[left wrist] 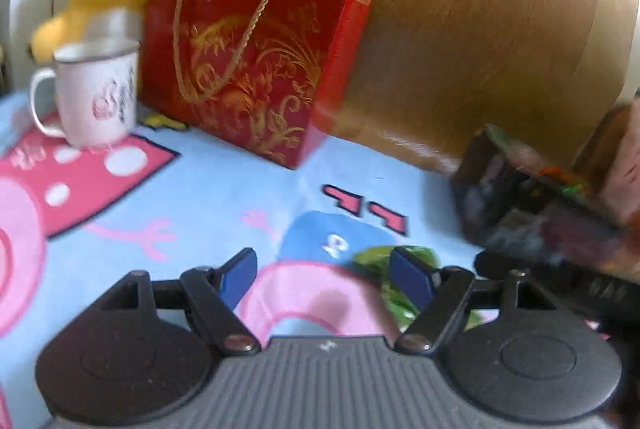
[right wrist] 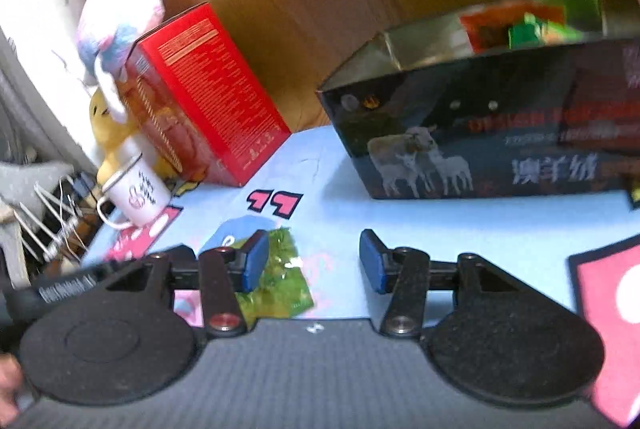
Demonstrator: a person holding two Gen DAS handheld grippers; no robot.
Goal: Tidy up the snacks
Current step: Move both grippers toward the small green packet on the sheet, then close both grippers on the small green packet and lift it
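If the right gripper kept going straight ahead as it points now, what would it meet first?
Probably the dark open cardboard box with sheep printed on it. The right gripper is open, with bare blue cartoon-print cloth between; depth is uncertain.

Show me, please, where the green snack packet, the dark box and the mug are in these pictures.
green snack packet [right wrist: 286,281]: right wrist view, middle of its crinkled wrapper.
dark box [right wrist: 460,153]: right wrist view, front wall beside the sheep picture.
mug [left wrist: 98,91]: left wrist view, its white side above the pink print.

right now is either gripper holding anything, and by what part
Nothing is held. The left gripper and right gripper are both open; the green snack packet lies loose on the cloth.
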